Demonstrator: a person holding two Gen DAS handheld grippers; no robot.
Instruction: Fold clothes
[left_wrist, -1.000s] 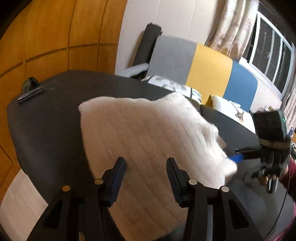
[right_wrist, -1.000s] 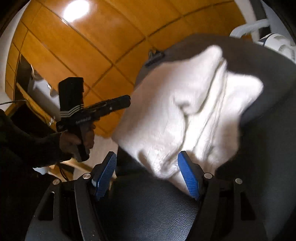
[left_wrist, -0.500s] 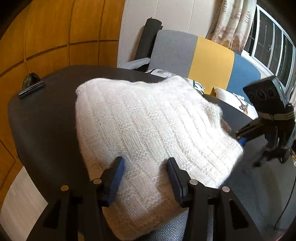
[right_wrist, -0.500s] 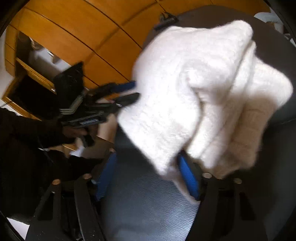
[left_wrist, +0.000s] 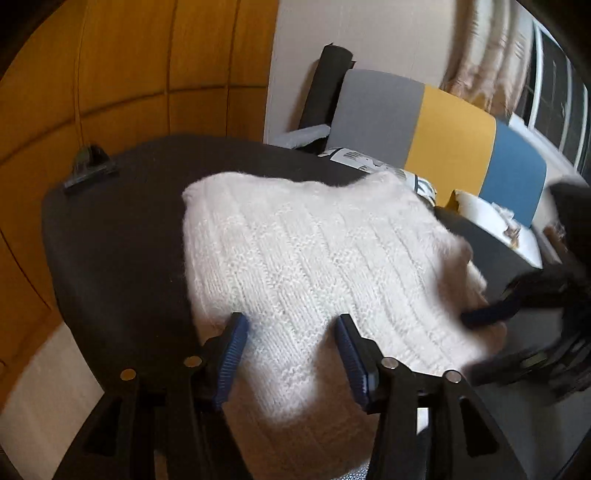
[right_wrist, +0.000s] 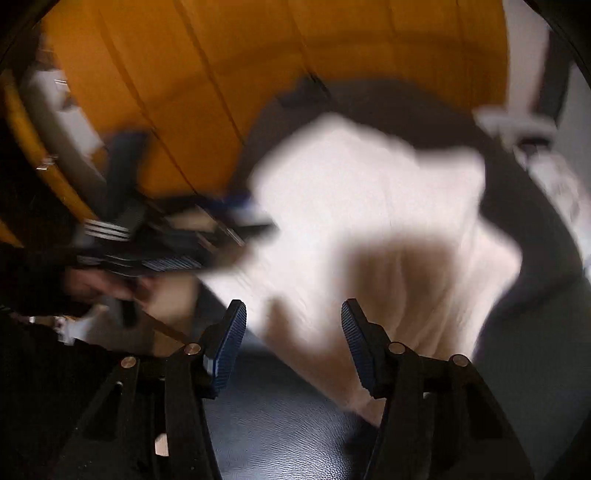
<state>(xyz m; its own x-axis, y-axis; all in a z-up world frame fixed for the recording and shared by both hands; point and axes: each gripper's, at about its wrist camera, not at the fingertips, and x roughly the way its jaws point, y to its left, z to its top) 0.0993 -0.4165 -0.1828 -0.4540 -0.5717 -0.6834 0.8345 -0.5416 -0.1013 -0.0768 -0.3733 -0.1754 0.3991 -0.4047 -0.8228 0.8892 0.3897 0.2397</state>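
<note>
White knit sweater (left_wrist: 317, 280) lies in a thick folded bundle across the middle of the dark surface (left_wrist: 110, 236), running from near my left hand-held gripper (left_wrist: 290, 341) at 6 o'clock out toward 1 o'clock. My left jaws stand apart and are opening, knit between them but no pad pressing it. My right hand-held gripper (right_wrist: 291, 332) comes in at the bundle's 3 o'clock edge; its view is blurred, its jaws apart and closing, cloth ahead of them but not gripped as far as I can tell. I judge a fold has just been laid and I am letting go. Next I should square the bundle, or pinch its near edge for one more fold.
</note>
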